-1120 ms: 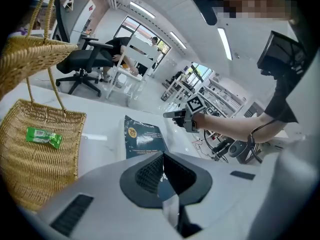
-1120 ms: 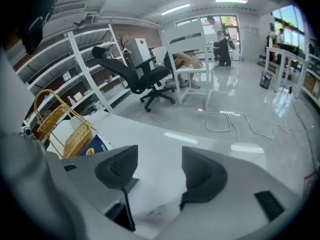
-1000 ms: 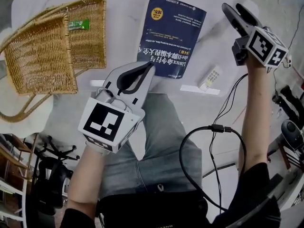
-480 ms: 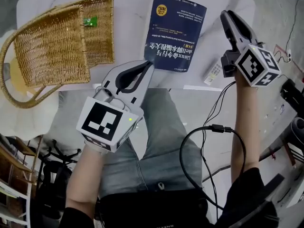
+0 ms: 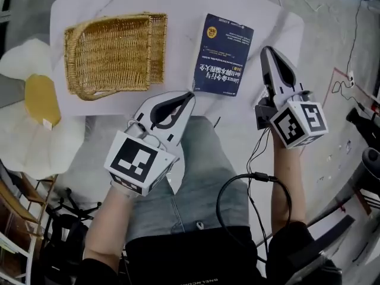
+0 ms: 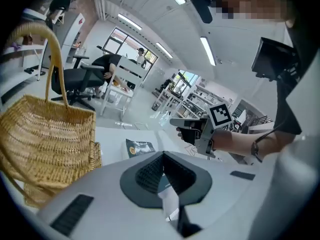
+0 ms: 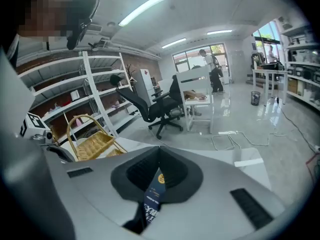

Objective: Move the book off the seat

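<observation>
Nearest, over the person's lap (image 5: 199,183), the left gripper (image 5: 189,95) is hanging with its jaws pressed together on nothing. The right gripper (image 5: 266,51) beside it is likewise clenched and empty, its jaws having just been closing with nothing between them. Beyond their tips the book (image 5: 224,54) is lying flat, cover up, on the white table (image 5: 178,2), neither gripper touching it, and to its left a wicker basket (image 5: 113,53) is standing just beside it on the same table.
</observation>
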